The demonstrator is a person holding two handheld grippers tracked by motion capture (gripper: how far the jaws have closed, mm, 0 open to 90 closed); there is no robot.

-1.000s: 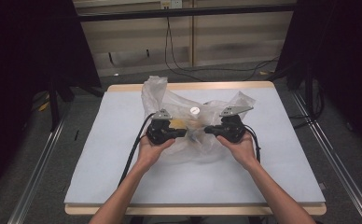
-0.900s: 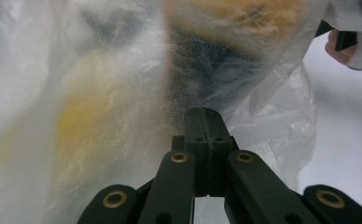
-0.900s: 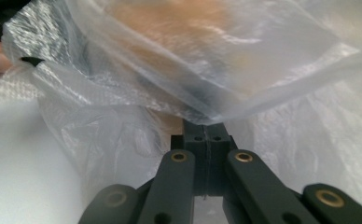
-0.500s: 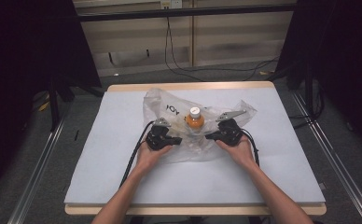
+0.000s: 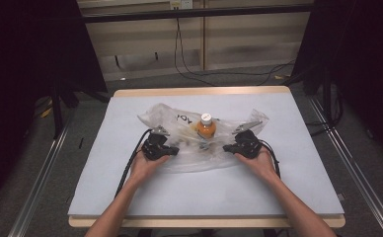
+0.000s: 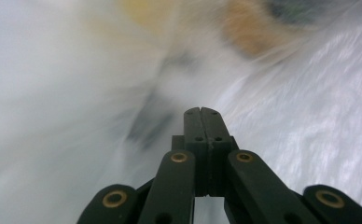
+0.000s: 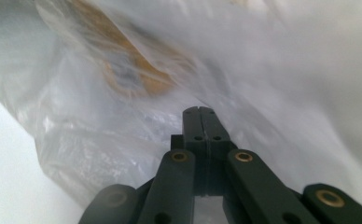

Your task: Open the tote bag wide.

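Left gripper (image 5: 172,149): jaws pressed fully together in the left gripper view, whether a fold of film is pinched between them cannot be told, tip against the clear plastic bag (image 5: 179,123) at the bag's 8 o'clock edge. Right gripper (image 5: 229,147): jaws likewise closed flat, any pinched film not discernible, tip at the bag's 4 o'clock edge, with crinkled film all around it in the right gripper view. Bag: spread flat on the pale table (image 5: 303,163) just beyond centre toward 12 o'clock, holding an upright orange bottle (image 5: 206,127) with a white cap, which stands between the two grippers and slightly toward 12 o'clock of them.
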